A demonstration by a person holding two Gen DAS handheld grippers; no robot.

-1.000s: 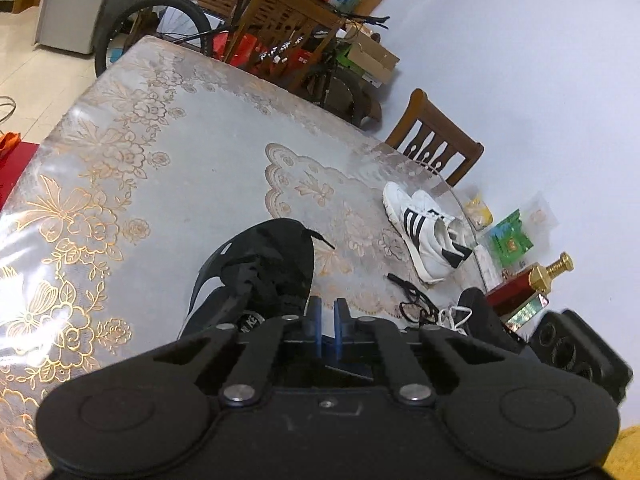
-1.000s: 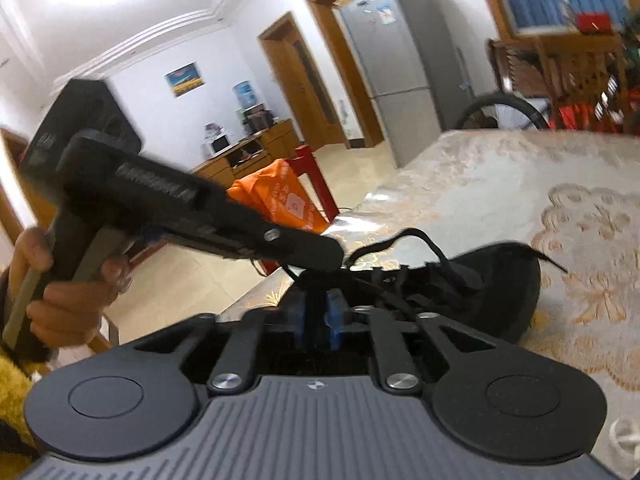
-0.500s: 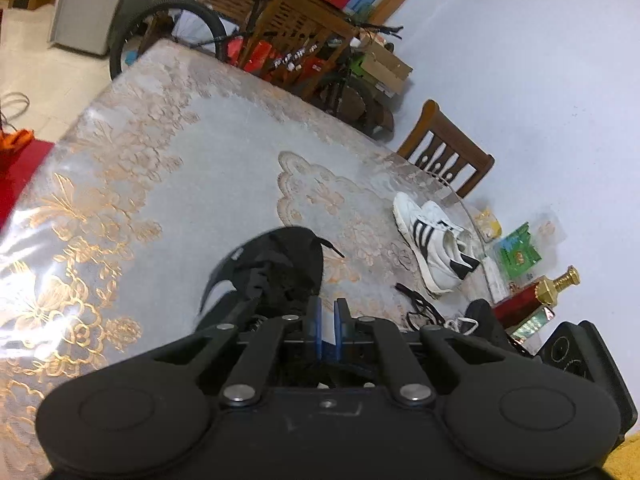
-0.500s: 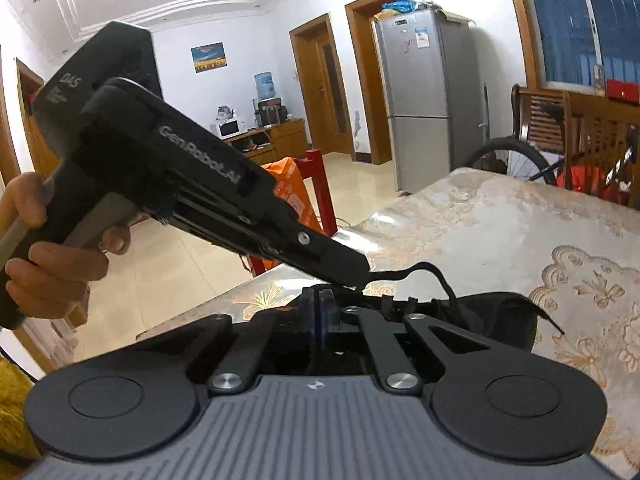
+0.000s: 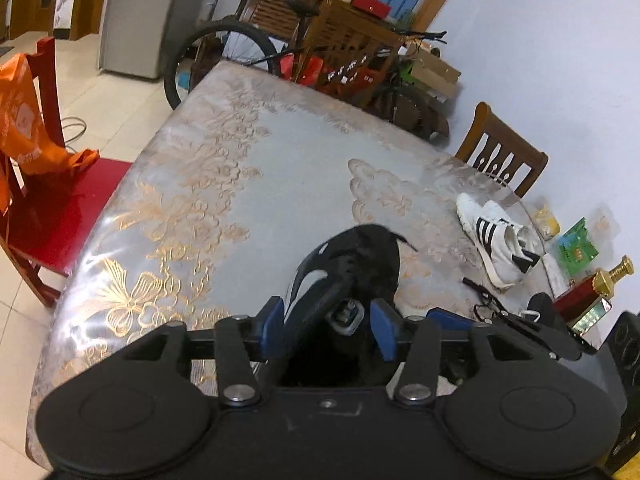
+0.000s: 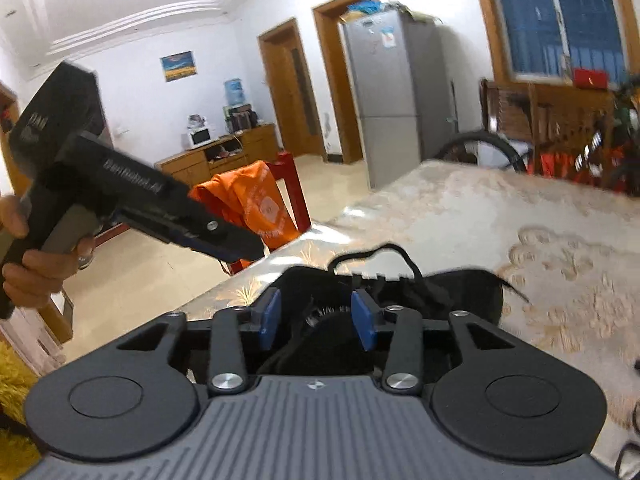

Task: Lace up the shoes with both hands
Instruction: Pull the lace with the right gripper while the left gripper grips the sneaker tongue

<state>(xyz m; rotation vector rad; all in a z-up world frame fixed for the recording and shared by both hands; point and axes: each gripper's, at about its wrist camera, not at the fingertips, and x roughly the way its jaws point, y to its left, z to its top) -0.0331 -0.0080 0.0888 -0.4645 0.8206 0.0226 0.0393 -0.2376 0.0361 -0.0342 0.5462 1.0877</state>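
The blue-padded fingers (image 5: 273, 322) of the left gripper (image 5: 326, 326) stand apart and are opening, with nothing pinched between them. Seen past the gap is a black shoe (image 5: 360, 256) lying on the table (image 5: 248, 168), its toe pointing away from the camera. The pads do not touch the shoe. In the right wrist view, the right gripper (image 6: 317, 317) also has its blue fingers (image 6: 362, 316) parted and opening. The same black shoe (image 6: 448, 292) sits just beyond them, and a black lace (image 6: 372, 254) loops up loose above its top; neither pad presses on the lace or the shoe.

In that same view the left gripper (image 6: 244, 246) appears from the side at upper left, held in a person's hand (image 6: 36, 264) and angled down toward the shoe, its tip just above the table edge.

The table wears a pale cloth with gold flower patterns under a glossy cover. A white shoe with black stripes (image 5: 496, 236) lies well apart from the black one, toward the far right edge. Near it, another loose black lace (image 5: 486, 300) lies on the cloth. A red chair (image 5: 48, 200) draped with an orange bag (image 5: 24, 120) stands beside the table.
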